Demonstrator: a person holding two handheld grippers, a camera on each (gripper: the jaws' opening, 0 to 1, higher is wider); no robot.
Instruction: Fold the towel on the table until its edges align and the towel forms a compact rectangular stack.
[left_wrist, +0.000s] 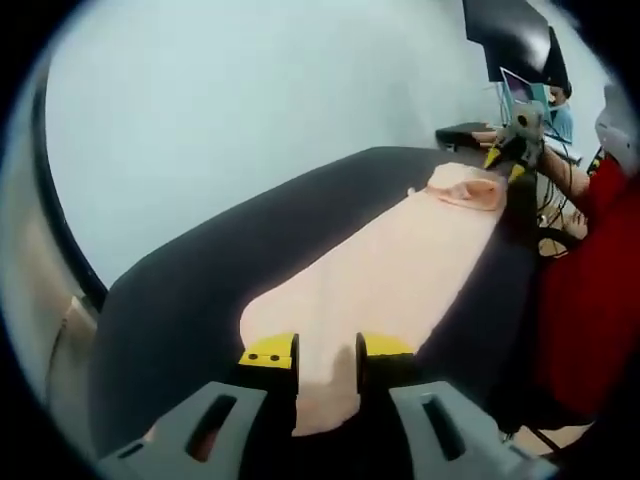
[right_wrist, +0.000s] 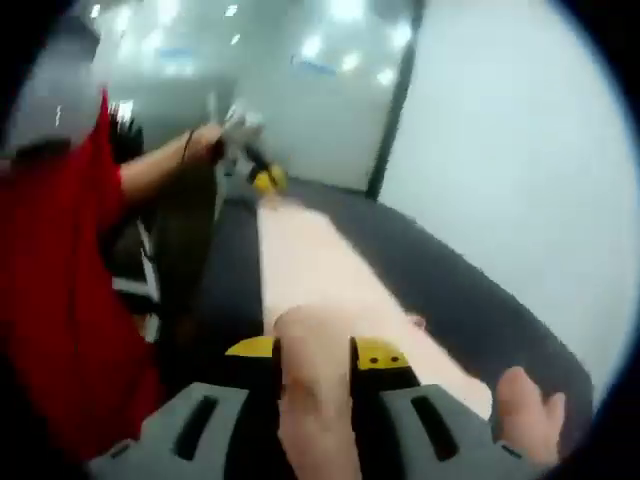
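In the left gripper view, the left gripper (left_wrist: 325, 352) is nearest, and its two yellow-tipped fingers (left_wrist: 268, 352) pinch the near end of the pink towel (left_wrist: 390, 270). The towel lies in a long strip on the dark worktop (left_wrist: 190, 300), running away to the far right. At the far end the cloth is bunched up, and the right gripper (left_wrist: 505, 160) is there at that end. A person in a red top (left_wrist: 590, 290) stands on the right side of the worktop. In the right gripper view, the right gripper (right_wrist: 315, 352) has its fingers (right_wrist: 378, 354) pressed on a fold of the towel (right_wrist: 310, 270) that sticks up between them. The strip runs far away to the left gripper (right_wrist: 262, 178), held by a hand (right_wrist: 205, 145). A pale wall (right_wrist: 520, 150) stands behind the worktop (right_wrist: 450, 275).
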